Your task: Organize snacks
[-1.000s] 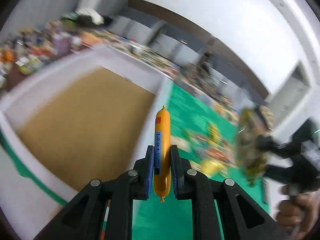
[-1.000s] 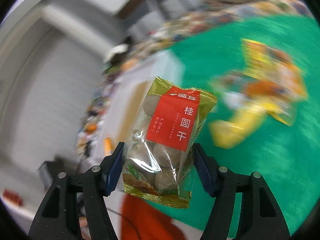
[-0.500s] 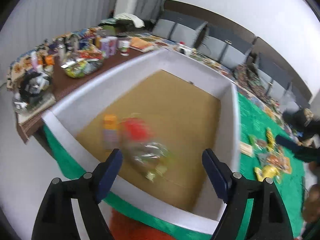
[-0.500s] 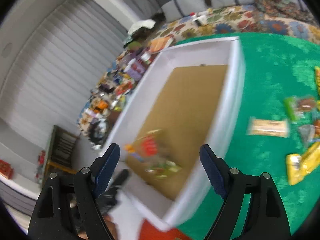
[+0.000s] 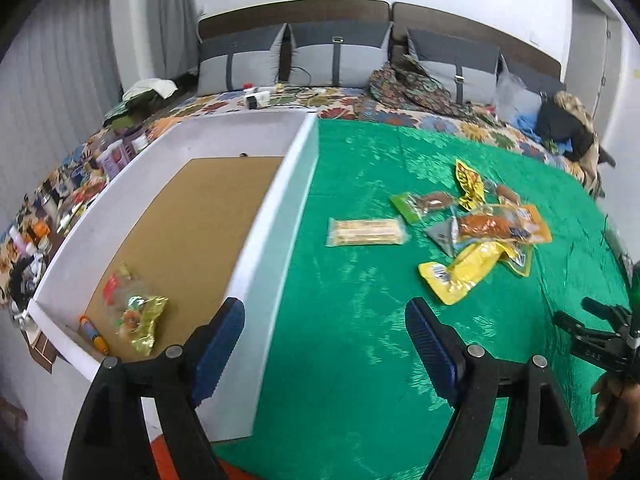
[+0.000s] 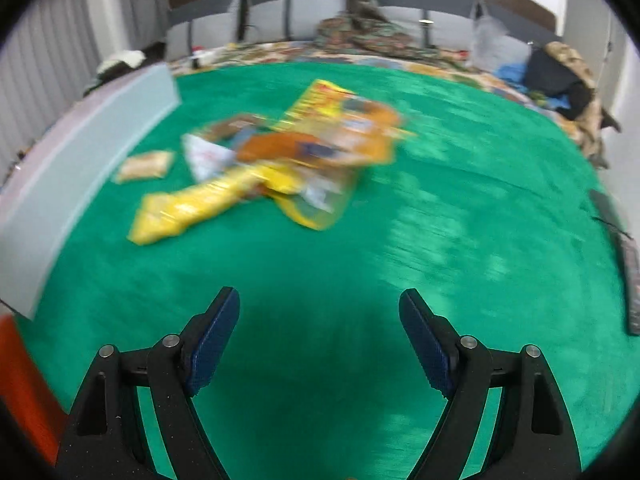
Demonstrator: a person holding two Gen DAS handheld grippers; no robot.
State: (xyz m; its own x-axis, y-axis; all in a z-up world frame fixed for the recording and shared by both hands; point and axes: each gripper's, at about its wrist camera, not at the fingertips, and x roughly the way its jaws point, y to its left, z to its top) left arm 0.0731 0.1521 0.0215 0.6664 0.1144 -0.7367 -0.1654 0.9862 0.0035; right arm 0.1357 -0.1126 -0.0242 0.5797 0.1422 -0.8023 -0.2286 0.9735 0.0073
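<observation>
A white box (image 5: pixel 280 200) with a cardboard floor stands on the left of the green cloth (image 5: pixel 360 300). In its near corner lie an orange sausage stick (image 5: pixel 93 334) and a gold longan bag (image 5: pixel 136 312). A pile of snack packets (image 5: pixel 476 228) and a pale cracker pack (image 5: pixel 366 232) lie on the cloth. My left gripper (image 5: pixel 325 344) is open and empty, above the box's right wall. My right gripper (image 6: pixel 319 336) is open and empty over bare cloth, short of the blurred pile (image 6: pixel 280 160). It also shows at the right edge of the left wrist view (image 5: pixel 600 336).
A bed with grey pillows (image 5: pixel 336 56) and clutter runs behind the cloth. A dark remote (image 6: pixel 628 264) lies on the cloth at the far right. The box wall (image 6: pixel 80 140) shows at the left of the right wrist view.
Both grippers opened and dropped the sausage and the longan bag into the box. Both have since swung right, toward the snack pile on the green cloth.
</observation>
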